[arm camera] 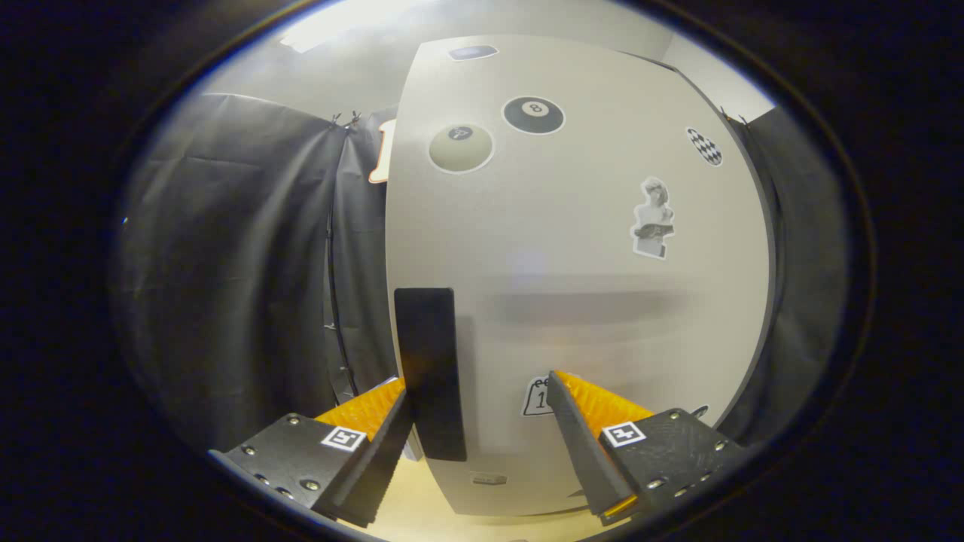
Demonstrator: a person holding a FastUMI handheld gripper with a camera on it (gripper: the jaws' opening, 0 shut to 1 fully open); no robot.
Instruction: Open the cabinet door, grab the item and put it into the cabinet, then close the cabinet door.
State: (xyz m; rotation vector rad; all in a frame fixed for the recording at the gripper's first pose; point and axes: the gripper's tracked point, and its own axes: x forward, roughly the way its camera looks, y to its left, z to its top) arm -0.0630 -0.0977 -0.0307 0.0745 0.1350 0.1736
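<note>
pale grey and matte, the cabinet door stands shut right in front of the gripper, taking up most of what lies ahead. a black vertical handle is fixed along the door's left edge, low down. the gripper's fingers are spread wide apart, grasping nothing: the left finger sits just beside the handle's lower part, at or nearly at its left side, though contact cannot be told for sure; the right finger is well off to the handle's right, over the plain door face. the handle lies between the two fingers, close to the left one.

stickers dot the door: an eight-ball sticker near the top, a pale ball sticker just left and below it, a checkered sticker toward the right edge, a bust statue sticker below that, and a small tag-shaped sticker low down, partly hidden by the right finger.

black cloth hangs to the left of the cabinet and again at its right. a light wooden surface shows below the door, between the fingers. the item to be put inside cannot be made out from here.
</note>
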